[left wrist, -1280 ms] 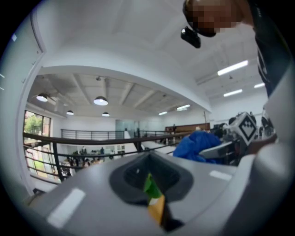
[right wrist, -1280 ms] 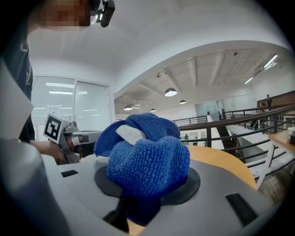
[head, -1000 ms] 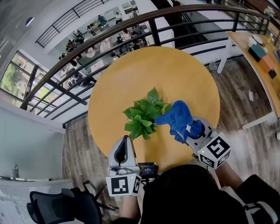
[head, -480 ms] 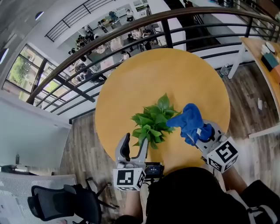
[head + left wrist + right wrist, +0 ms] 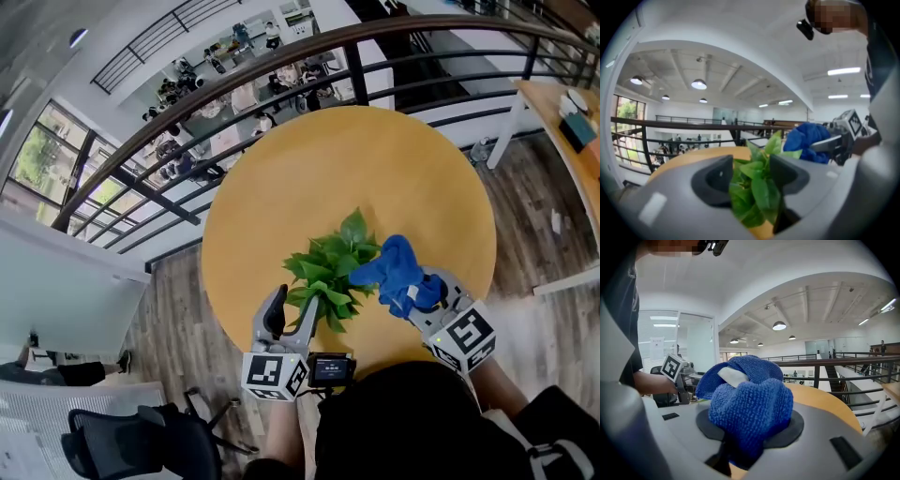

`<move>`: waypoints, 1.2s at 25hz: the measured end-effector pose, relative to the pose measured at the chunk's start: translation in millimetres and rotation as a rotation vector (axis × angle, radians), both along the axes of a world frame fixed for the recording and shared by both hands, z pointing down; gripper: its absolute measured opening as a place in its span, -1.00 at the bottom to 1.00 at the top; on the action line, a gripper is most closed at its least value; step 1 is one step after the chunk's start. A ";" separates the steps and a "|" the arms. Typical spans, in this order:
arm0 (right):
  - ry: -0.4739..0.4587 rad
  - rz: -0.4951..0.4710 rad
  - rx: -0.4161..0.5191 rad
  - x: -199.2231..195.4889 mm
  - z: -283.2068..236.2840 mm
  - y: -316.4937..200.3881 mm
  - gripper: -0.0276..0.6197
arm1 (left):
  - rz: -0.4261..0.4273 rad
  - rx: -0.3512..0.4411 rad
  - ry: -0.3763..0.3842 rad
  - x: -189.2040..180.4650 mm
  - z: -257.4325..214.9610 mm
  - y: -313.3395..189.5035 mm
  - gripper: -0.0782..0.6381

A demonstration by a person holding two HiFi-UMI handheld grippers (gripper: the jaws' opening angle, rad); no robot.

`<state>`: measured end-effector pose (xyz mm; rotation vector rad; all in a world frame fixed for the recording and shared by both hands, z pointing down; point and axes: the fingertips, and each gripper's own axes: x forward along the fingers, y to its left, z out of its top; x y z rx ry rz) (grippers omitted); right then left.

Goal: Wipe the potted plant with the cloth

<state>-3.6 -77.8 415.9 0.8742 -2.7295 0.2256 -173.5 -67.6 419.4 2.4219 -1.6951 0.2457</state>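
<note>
counter (image 5: 375,169): round, yellow top | railing (image 5: 281,70): black, curving behind counter | floor (image 5: 178,309): wood planks | office chair (image 5: 131,445): black, lower left, apart from counter | ceiling lamps (image 5: 699,84): lit

head view looks steeply down on round yellow wooden table (image 5: 375,169); both gripper views low & close, angled inward; all 3 share crumpled blue terry cloth (image 5: 396,267).

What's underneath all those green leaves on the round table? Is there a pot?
Only the leaves show, spread over the yellow table. Whatever they grow from is hidden beneath them in every view, so no pot can be seen.
</note>
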 end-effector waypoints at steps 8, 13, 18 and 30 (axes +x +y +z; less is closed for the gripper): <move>0.058 -0.027 -0.039 -19.2 30.6 0.8 -0.41 | -0.057 -0.017 -0.010 -9.6 6.3 -7.9 -0.66; 0.067 0.033 -0.079 1.6 48.5 -9.1 -0.41 | -0.088 -0.016 -0.040 -15.1 7.6 -3.4 -0.75; 0.136 0.162 -0.118 49.6 68.1 -28.1 -0.41 | -0.105 -0.027 -0.042 -21.5 8.8 -0.8 -0.78; 0.136 0.190 0.044 68.1 23.9 -32.0 -0.41 | -0.104 -0.036 -0.036 -18.7 12.0 -2.1 -0.78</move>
